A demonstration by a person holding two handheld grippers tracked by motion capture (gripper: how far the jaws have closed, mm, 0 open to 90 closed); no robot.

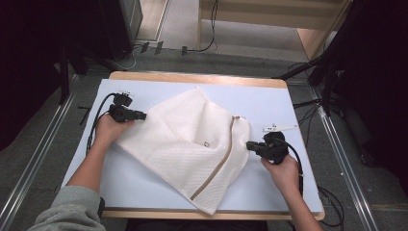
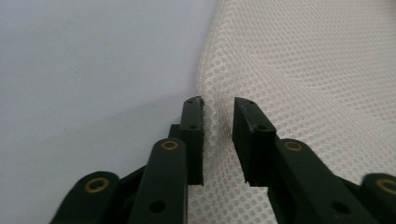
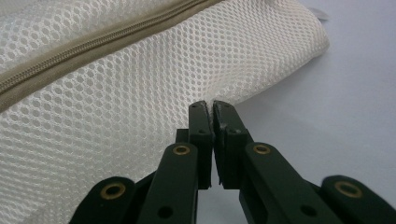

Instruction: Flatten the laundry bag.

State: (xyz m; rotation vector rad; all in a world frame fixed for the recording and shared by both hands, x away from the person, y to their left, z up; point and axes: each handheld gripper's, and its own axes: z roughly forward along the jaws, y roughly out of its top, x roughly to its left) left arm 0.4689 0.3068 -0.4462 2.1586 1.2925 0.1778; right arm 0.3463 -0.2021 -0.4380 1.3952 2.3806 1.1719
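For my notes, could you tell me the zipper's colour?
Tan zipper, clearest in the right gripper view.

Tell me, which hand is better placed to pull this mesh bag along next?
Probably the right gripper: its jaws look pinched shut on the mesh bag edge. The left gripper has open jaws astride the cloth.

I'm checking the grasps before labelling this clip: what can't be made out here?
- Bag contents: hidden by its own mesh.
- Small mark on the bag, high view: too small to read.
- Left gripper: jaws apart with mesh between them; grip can't be judged.
- Right gripper: jaws closed at the bag's edge; mesh caught between them can't be seen.
- White item on the table: too small to identify.
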